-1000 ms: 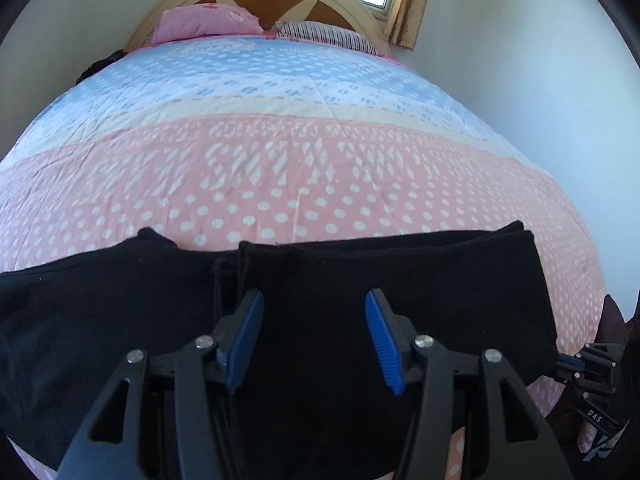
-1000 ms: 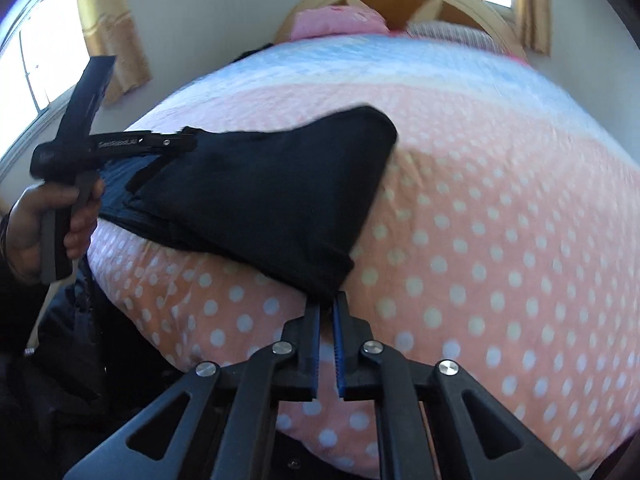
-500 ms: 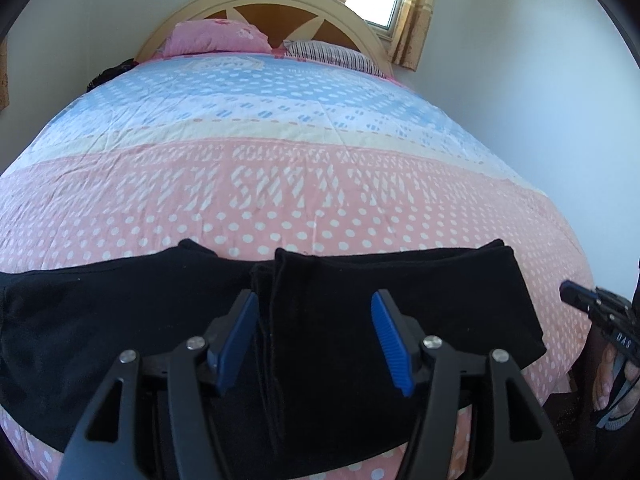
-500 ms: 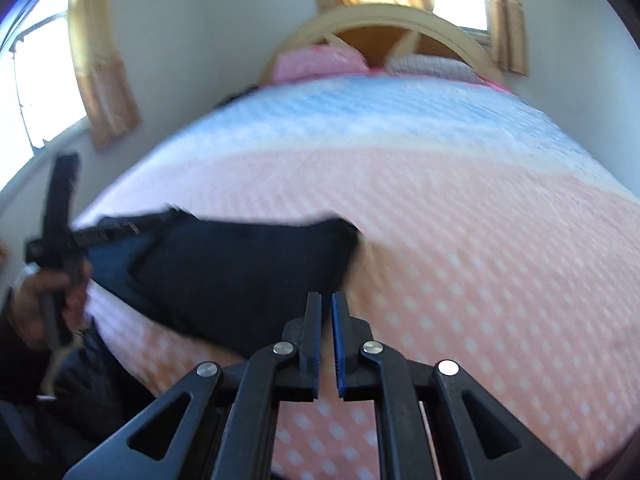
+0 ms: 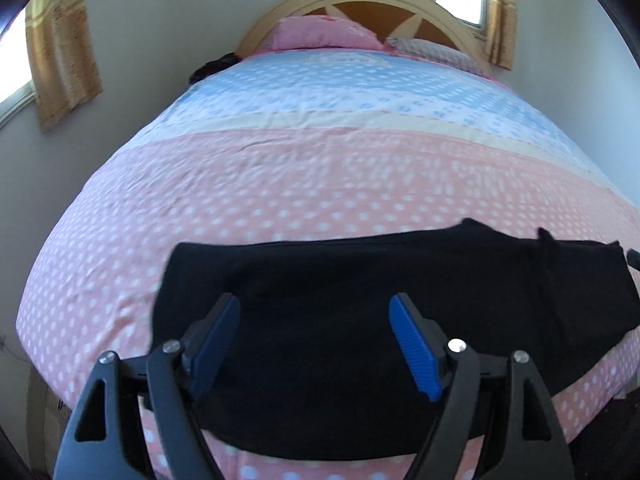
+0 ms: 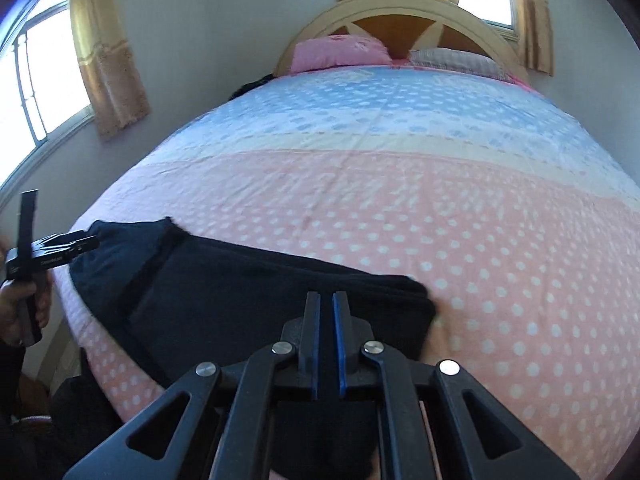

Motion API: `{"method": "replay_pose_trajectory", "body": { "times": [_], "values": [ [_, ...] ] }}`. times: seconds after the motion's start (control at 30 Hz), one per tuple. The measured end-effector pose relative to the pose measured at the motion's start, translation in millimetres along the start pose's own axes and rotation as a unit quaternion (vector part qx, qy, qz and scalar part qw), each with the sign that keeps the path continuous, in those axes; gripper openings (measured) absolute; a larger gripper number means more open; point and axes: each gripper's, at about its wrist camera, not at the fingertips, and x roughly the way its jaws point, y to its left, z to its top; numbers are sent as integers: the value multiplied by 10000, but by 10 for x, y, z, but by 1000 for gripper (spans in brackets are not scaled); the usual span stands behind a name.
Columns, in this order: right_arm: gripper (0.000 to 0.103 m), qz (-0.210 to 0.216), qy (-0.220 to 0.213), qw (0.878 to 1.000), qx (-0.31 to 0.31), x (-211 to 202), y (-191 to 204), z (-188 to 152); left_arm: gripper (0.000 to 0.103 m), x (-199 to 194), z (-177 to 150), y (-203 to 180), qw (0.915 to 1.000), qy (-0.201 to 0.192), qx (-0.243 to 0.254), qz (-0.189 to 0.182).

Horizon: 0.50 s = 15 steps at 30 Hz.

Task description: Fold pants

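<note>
Black pants (image 5: 360, 300) lie partly folded along the near edge of the bed, with a doubled layer at their right end. My left gripper (image 5: 316, 332) is open and empty, hovering above the pants' left half. In the right wrist view the pants (image 6: 240, 292) stretch from the left edge to the middle. My right gripper (image 6: 326, 316) is shut with nothing between its pads, just above the pants' folded right end. The left gripper (image 6: 86, 243) shows at the far left in a hand, over the pants' other end.
The bed (image 5: 320, 184) has a pink dotted cover near me and blue bands farther back. Pillows (image 5: 324, 32) and a wooden headboard (image 5: 360, 4) stand at the far end. Curtained windows (image 6: 40, 80) line the left wall. A dark item (image 6: 252, 84) lies at the bed's far left.
My left gripper has swung left, over the pants' left half. My right gripper has moved left and now hovers over the folded right end, staying shut.
</note>
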Motion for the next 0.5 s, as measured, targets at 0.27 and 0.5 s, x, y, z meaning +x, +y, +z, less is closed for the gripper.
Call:
{"method": "replay_pose_trajectory", "body": {
  "times": [0.27,0.5],
  "values": [
    [39,1182,657,9861,-960,565,1059,-136,80,122,-167,770,9949,73,-886,471],
    [40,1397,969,9788,-1142,656,1192,-206,80,219,-269,838,9939,151,-1089,66]
  ]
}}
